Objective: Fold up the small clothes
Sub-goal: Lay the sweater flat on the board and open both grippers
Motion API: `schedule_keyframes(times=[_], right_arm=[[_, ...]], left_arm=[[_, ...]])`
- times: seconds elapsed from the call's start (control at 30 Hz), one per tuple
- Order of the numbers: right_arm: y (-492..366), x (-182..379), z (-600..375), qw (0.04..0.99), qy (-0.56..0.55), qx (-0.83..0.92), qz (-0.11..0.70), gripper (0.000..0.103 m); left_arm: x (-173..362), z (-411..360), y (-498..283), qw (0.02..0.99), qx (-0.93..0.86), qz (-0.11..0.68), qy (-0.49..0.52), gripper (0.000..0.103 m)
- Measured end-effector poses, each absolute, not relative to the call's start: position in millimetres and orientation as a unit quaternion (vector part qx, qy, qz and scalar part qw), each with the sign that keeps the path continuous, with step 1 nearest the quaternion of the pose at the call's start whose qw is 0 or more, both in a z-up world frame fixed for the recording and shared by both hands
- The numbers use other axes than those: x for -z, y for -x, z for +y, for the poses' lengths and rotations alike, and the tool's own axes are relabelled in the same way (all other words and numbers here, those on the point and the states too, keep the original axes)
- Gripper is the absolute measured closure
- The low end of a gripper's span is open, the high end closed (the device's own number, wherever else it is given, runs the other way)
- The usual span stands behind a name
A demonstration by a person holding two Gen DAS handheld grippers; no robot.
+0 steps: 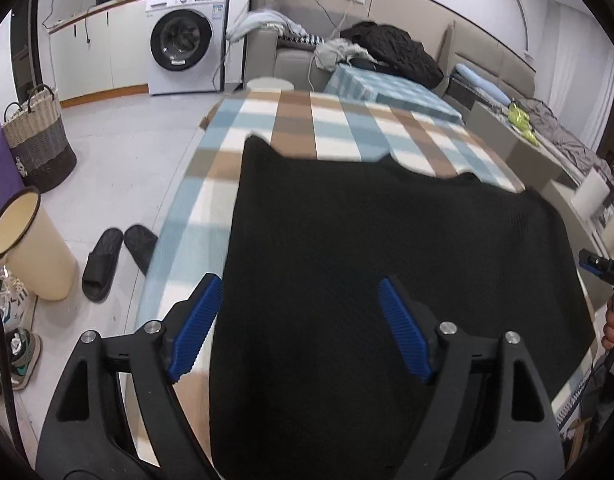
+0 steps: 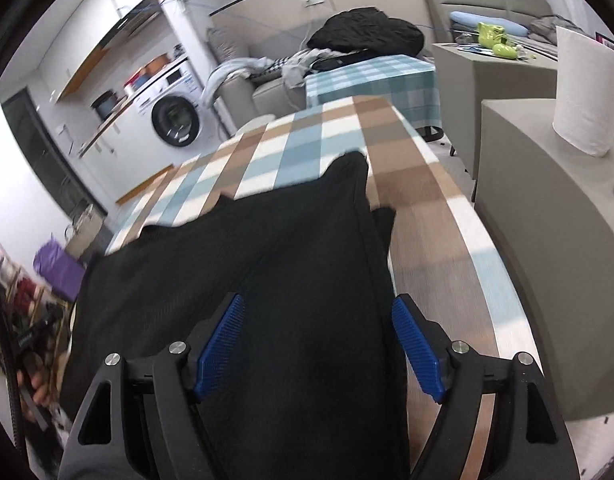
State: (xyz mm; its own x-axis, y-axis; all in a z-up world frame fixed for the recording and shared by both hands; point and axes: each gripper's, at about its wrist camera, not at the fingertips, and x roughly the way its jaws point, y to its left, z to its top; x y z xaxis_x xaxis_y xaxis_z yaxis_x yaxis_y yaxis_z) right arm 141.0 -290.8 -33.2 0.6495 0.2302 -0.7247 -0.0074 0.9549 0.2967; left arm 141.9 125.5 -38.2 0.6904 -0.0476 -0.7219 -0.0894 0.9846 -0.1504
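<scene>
A black garment (image 1: 371, 264) lies spread flat on a table with a checked cloth (image 1: 307, 120). My left gripper (image 1: 299, 300) is open, its blue pads (image 1: 197, 326) straddling the garment's near left edge. In the right wrist view the same garment (image 2: 267, 248) fills the foreground. My right gripper (image 2: 317, 328) is open over the garment's near right edge, with the cloth between its blue pads (image 2: 417, 352). A small fold of the garment sticks out at its right side (image 2: 383, 216). The right gripper also shows at the far right of the left wrist view (image 1: 599, 266).
A grey cabinet (image 2: 547, 240) with a paper towel roll (image 2: 587, 92) stands right of the table. A second checked table (image 1: 391, 90), a sofa with clothes and a washing machine (image 1: 187, 40) are beyond. Slippers (image 1: 115, 256), a bin (image 1: 31, 244) and a basket (image 1: 39, 136) sit on the floor left.
</scene>
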Motion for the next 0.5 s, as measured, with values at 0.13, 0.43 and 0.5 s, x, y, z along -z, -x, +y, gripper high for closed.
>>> schedule_keyframes(times=[0.13,0.43,0.5], right_arm=[[-116.0,46.5,-297.4,0.894,-0.137,-0.058,0.423,0.025],[-101.7,58.6,-287.2,0.897,-0.14,-0.091,0.408,0.087],[-96.2,48.9,-280.5,0.909,-0.116,-0.107,0.385,0.092]], left_arm=[[55.9,116.4,-120.8,0.908,-0.005,0.412,0.077,0.024],[74.5,121.1,-112.2,0.898,0.005,0.428,0.1,0.06],[76.9,124.7,-109.5,0.897,0.008,0.428,0.107,0.08]])
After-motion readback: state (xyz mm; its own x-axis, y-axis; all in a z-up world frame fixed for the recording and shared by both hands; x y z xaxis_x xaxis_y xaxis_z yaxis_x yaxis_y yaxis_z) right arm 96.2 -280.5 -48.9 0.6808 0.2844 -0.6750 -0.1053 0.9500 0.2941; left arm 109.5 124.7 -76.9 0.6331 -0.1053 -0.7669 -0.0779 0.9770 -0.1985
